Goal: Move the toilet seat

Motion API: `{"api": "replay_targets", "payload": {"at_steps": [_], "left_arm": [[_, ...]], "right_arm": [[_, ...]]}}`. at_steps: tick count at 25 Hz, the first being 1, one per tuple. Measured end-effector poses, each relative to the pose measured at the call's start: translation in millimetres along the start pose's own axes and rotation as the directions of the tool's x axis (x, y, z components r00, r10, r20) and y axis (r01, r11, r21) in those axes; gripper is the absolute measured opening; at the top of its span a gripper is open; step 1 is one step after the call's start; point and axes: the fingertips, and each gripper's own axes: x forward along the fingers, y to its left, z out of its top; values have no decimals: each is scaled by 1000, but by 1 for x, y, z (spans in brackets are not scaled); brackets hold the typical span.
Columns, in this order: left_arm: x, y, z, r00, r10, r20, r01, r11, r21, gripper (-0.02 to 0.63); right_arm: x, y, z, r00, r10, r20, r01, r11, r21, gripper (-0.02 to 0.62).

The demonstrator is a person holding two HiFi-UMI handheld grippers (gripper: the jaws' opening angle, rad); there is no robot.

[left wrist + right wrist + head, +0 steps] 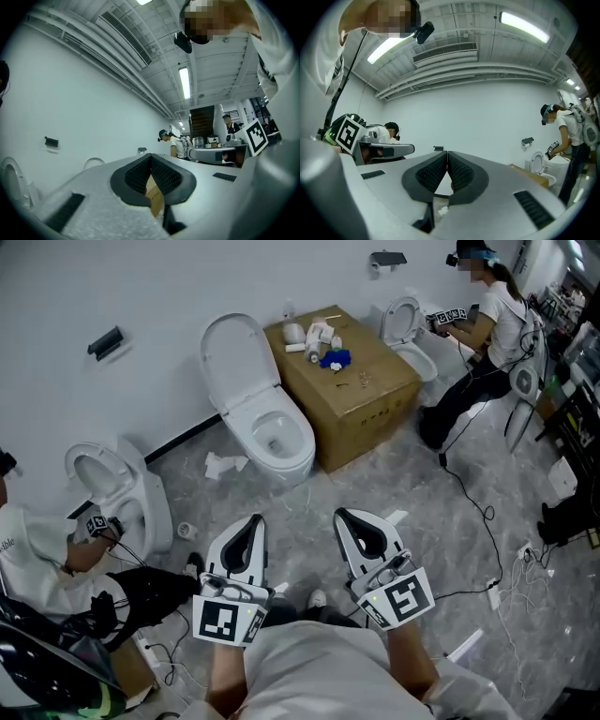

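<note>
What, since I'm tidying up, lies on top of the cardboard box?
White rolls, a blue bundle and small scraps lie on the cardboard box; whatever is inside is covered.

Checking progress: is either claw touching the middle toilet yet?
Apart. Head view shows bare floor between the middle toilet and both the left claw and right claw, each shut.

Glossy toilet, matt cardboard box, seemingly polished stone floor.
</note>
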Motion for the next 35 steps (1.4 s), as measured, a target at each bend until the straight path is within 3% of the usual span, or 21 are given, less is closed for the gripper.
{"api": "replay_targets", "payload": {"at_steps": [10,35], "left_arm": [[26,0,-6,1000,-10,-8,10,1000,6,9],[123,123,-32,998,-54,-16,54,998,-12,9]], "right_arm": [[14,-25,-6,1000,-4,-13,4,1000,19,14],[170,-63,-27,996,-50,-71,49,999,-17,14]]}}
